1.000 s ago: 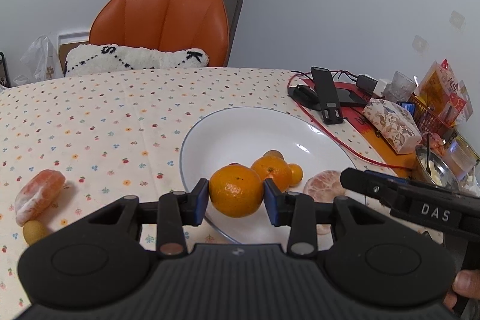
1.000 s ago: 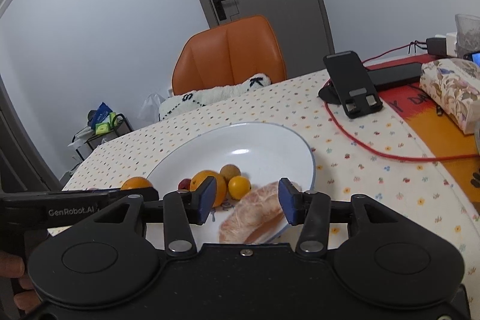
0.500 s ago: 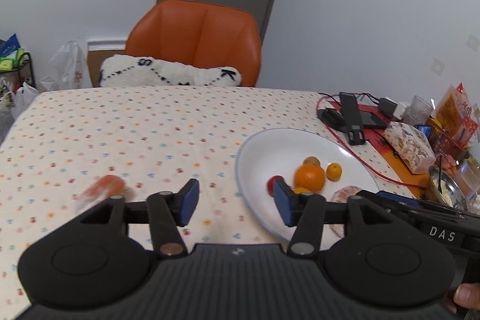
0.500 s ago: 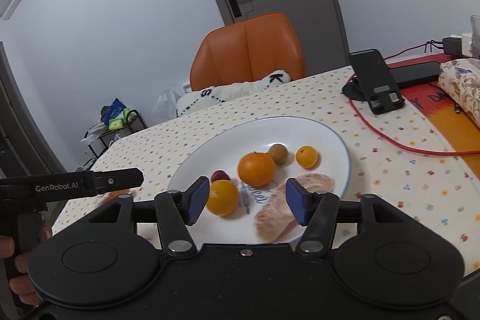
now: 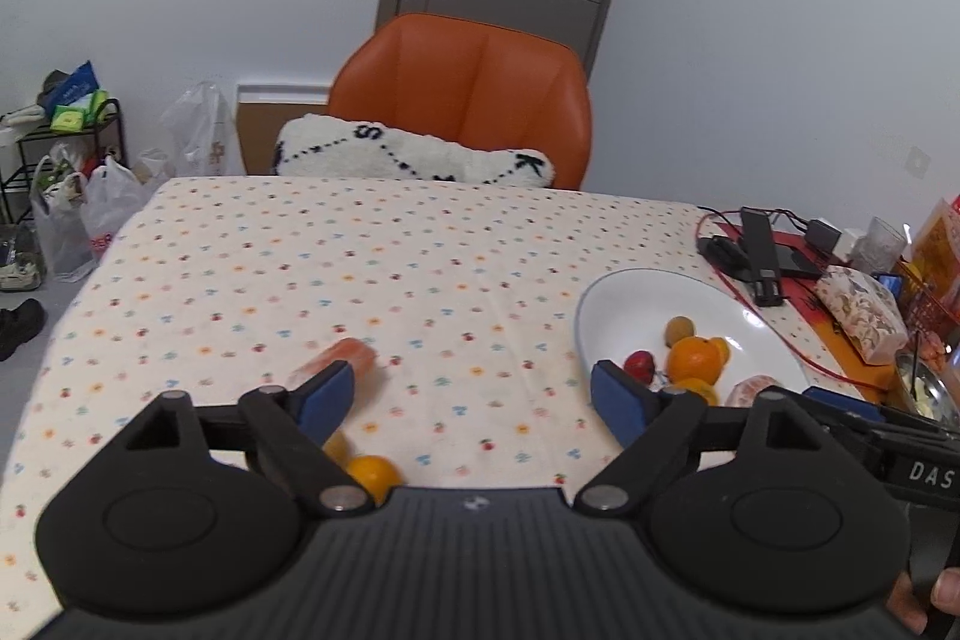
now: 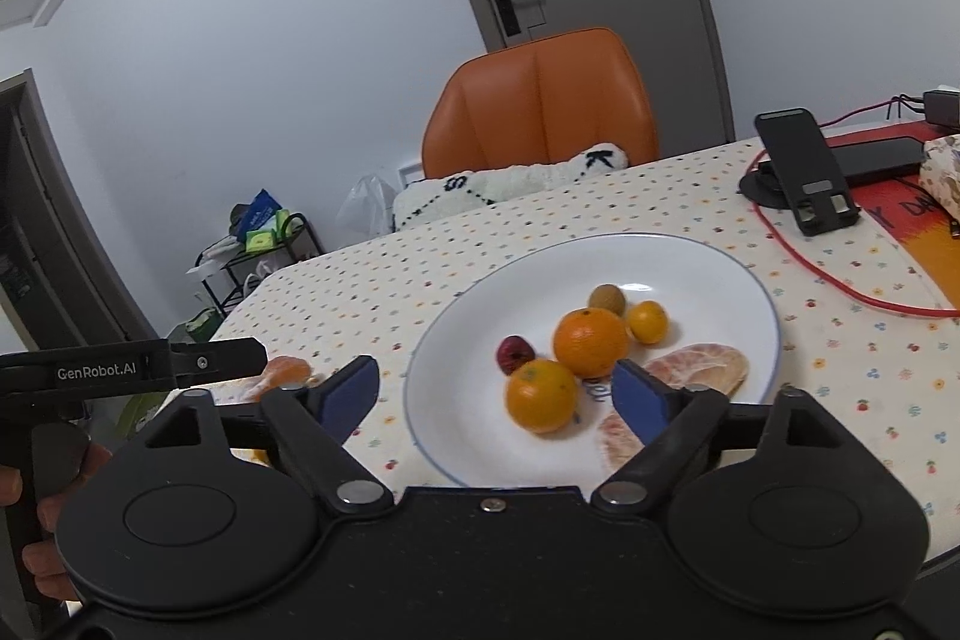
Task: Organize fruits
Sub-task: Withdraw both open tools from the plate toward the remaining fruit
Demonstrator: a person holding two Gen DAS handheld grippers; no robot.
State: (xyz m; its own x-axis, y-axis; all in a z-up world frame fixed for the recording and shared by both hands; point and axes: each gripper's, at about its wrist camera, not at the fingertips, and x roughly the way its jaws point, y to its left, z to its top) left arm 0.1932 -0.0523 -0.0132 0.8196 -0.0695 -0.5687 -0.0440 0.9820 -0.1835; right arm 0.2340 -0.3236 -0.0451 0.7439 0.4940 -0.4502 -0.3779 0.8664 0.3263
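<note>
Since a second ago my left gripper (image 5: 465, 391) has let go of the mandarin it carried and swung away from the plate (image 5: 618, 304); its jaws now stand wide and empty over the patterned desk (image 5: 360, 256). That mandarin (image 6: 540, 395) now sits in the plate's near part, blurred, perhaps not settled yet, just beside the larger orange (image 6: 591, 342), the red fruit (image 6: 515, 354) and the peeled segments (image 6: 699, 367). My right gripper (image 6: 495, 394) has opened wider too and holds nothing.

What matters next, I judge, is the fruit left outside the plate. The peeled half (image 5: 336, 361) lies on the desk just past my left gripper's left fingertip, its long axis slanting away to the right, so I would need to shift left and turn to span it across its narrow side. Two small yellow fruits (image 5: 372, 472) sit nearer, partly hidden under that same finger (easy to knock). My left gripper is clearly nearer; the right hovers over the plate.
</note>
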